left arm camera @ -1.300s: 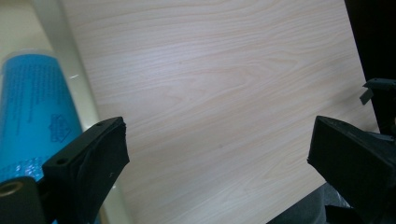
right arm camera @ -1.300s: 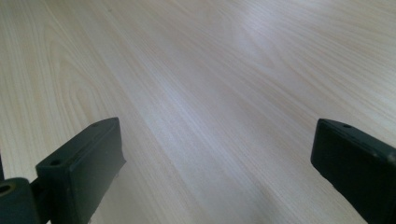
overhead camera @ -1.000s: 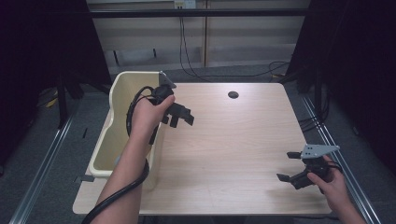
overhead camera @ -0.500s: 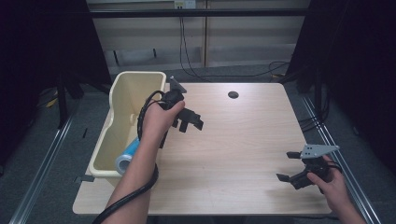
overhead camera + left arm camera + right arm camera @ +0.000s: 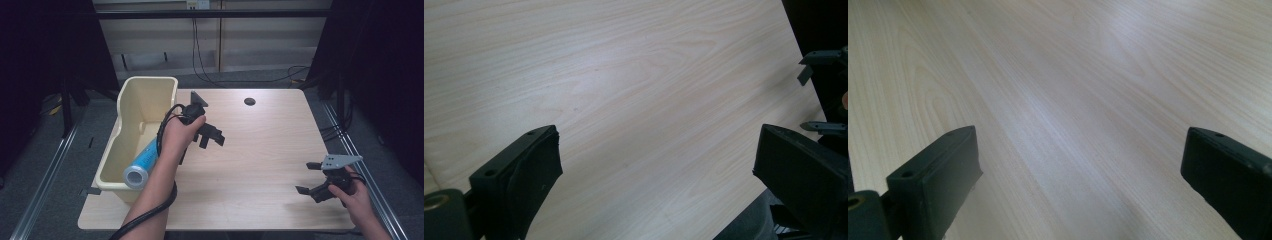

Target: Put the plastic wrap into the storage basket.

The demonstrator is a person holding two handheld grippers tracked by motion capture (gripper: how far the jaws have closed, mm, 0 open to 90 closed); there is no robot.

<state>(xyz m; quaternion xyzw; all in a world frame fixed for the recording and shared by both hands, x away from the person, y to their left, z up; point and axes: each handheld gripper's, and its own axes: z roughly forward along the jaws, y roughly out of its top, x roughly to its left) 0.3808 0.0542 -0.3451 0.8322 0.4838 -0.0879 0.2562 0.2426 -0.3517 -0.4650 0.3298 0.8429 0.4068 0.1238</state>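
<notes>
Over the left half of the wooden tabletop (image 5: 260, 150), the left tool (image 5: 212, 137) hangs in the air in the person's left hand (image 5: 177, 135), just to the right of a cream plastic bin (image 5: 145, 95). Its two black jaws stand wide apart and point toward the middle of the tabletop, with nothing between them. In the left gripper view the same wide gap shows over bare pale wood, and the right tool (image 5: 824, 95) appears farther off at the right edge of that view.

Inside the bin lies a blue and white roll (image 5: 142, 165), on its side, its open round end turned toward the person's side of the table and its length running along the bin's floor toward the far wall. The roll is just beside the left forearm (image 5: 155, 190) in the high view, apart from the left tool, which is past the bin's right wall. A black cable (image 5: 165, 132) loops from the left tool around the wrist and trails down along the forearm.

Near the right front corner of the tabletop, the right tool (image 5: 307, 181) is held low in the right hand (image 5: 352, 192), the grey three-cornered plate on top. Its jaws are also spread wide and empty, and the right gripper view shows plain wood grain between them. A small dark round hole (image 5: 249, 101) sits near the far edge of the tabletop, well apart from both tools.
</notes>
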